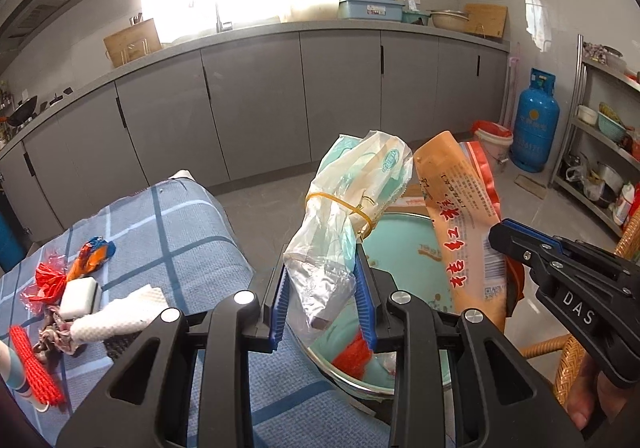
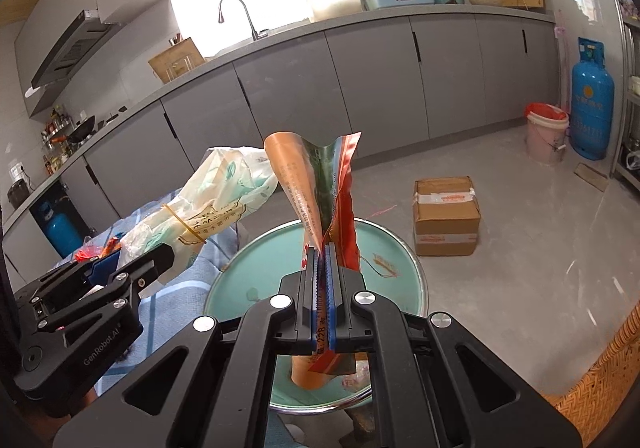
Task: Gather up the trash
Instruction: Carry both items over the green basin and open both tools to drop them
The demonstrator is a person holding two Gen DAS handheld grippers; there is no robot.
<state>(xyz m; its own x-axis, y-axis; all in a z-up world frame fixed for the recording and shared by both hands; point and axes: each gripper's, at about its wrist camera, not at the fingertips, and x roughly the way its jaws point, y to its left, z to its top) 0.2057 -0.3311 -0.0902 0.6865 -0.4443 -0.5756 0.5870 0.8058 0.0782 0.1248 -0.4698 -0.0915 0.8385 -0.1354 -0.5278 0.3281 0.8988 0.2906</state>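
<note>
Left gripper: blue pads pressed on a crumpled clear plastic bag bound with a rubber band.
Right gripper: jaws nearly closed, pinching an orange snack wrapper upright.
Basin: green, directly below both held items.
Table: blue checked cloth, more scraps at left.

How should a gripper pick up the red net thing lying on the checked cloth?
The red net lies flat and stretched long on the checked cloth, so I would come from above and pinch across its narrow middle. Its ends look loose and might slip. Nothing crowds its middle, though other scraps lie close by.
</note>
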